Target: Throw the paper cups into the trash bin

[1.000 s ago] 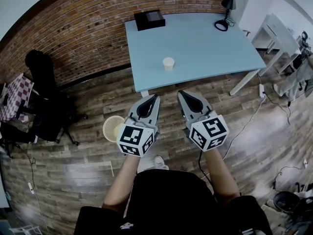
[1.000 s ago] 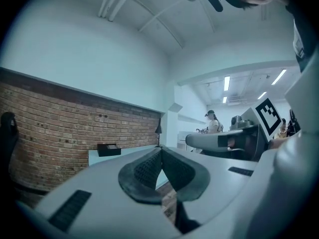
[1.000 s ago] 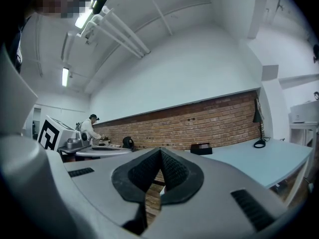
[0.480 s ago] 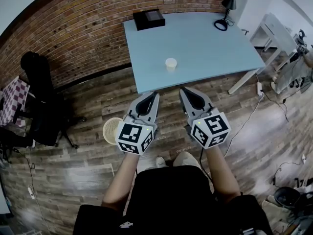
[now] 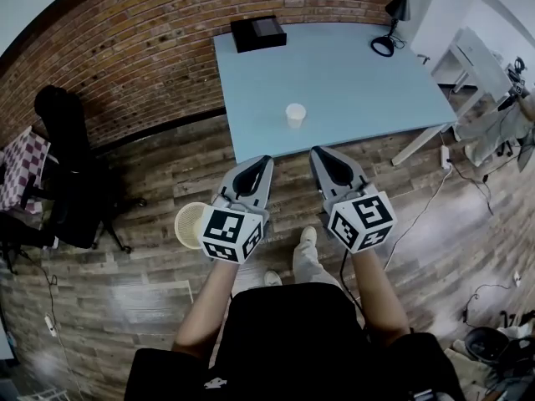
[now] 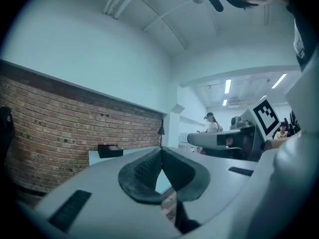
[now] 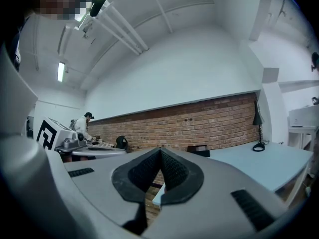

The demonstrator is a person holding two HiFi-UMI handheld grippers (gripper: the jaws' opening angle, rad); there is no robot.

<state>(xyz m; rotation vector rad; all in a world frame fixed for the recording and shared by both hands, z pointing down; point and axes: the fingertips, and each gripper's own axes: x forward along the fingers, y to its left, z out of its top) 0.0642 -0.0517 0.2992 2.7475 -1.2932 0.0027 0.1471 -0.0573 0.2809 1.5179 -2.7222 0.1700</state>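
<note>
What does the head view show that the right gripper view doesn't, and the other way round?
Only the head view: the paper cup on the blue table, and the trash bin on the floor. Only the right gripper view: a distant person, ceiling lights, and the right gripper up close, jaws shut on nothing. Both: the table, brick wall, black box, desk lamp.

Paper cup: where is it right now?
Head view, centre: the paper cup stands on the blue table, near its front edge, just beyond the right gripper.
</note>
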